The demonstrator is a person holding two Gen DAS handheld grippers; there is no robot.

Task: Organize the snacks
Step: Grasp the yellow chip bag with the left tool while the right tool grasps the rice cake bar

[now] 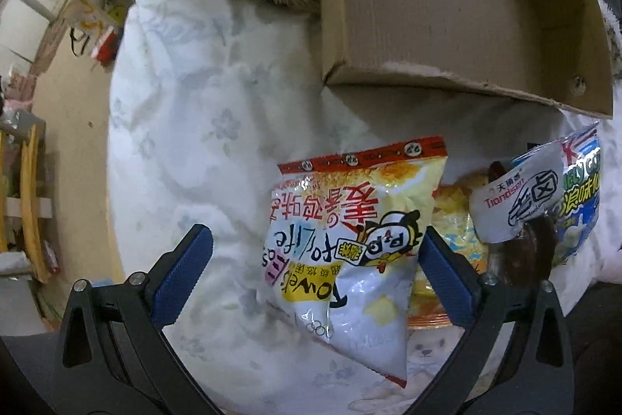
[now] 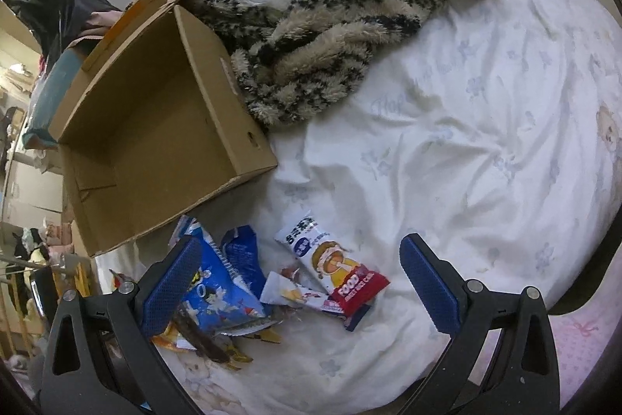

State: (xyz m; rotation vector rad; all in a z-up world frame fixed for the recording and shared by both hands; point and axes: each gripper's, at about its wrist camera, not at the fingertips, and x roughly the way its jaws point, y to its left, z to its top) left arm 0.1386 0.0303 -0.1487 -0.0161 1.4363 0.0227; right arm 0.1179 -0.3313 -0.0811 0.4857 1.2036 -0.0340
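Observation:
In the left wrist view an open cardboard box (image 1: 447, 6) lies on the white bed sheet. A yellow-and-white chip bag (image 1: 350, 240) lies between the wide-open fingers of my left gripper (image 1: 317, 259), not gripped. More snack packets (image 1: 536, 205) lie to its right. In the right wrist view the same box (image 2: 155, 127) sits at left. My right gripper (image 2: 301, 271) is open above a white-and-red snack bar (image 2: 330, 259) and a blue packet (image 2: 217, 282) by its left finger (image 2: 171, 282).
A fuzzy tan-and-black blanket (image 2: 330, 14) lies behind the box. The bed's white floral sheet (image 2: 486, 142) stretches to the right. The bed edge and the room floor (image 1: 70, 104) with clutter lie to the left in the left wrist view.

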